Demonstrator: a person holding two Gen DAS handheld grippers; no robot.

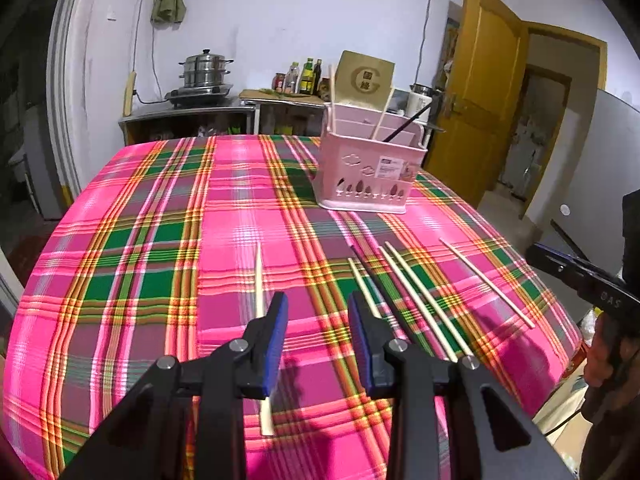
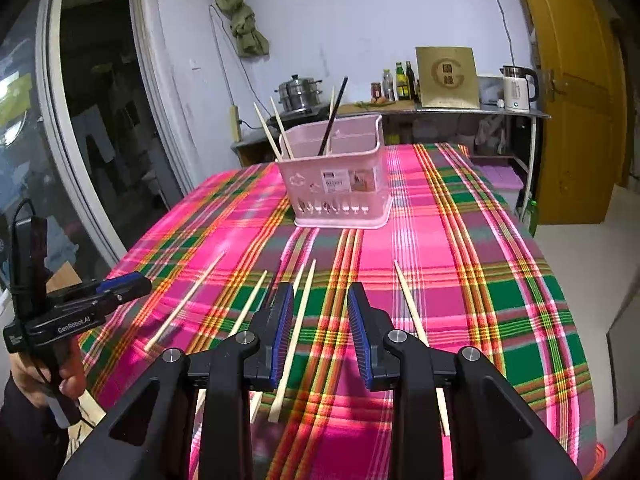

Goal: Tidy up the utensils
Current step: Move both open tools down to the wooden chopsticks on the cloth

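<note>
Both tools hang part-open and empty above the bench (image 1: 140, 240). Chopsticks (image 2: 302, 320) lie under and beside the right tool (image 2: 320, 336); one (image 1: 259, 280) lies just left of the left tool (image 1: 318, 344). The holder (image 2: 338, 176) stands ahead.

A table (image 1: 132, 240) draped in a bright pink, green and yellow plaid cloth (image 2: 500, 300) carries a pink plastic basket (image 1: 366, 178) toward its far side, with a few chopsticks (image 2: 276, 128) standing in it. Nearer the front edge, pale wooden chopsticks lie loose on the cloth: one alone (image 1: 259, 280) on the left, several (image 1: 416, 296) side by side in the middle beside a dark one (image 1: 384, 292), and another (image 1: 486, 282) apart on the right.
</note>
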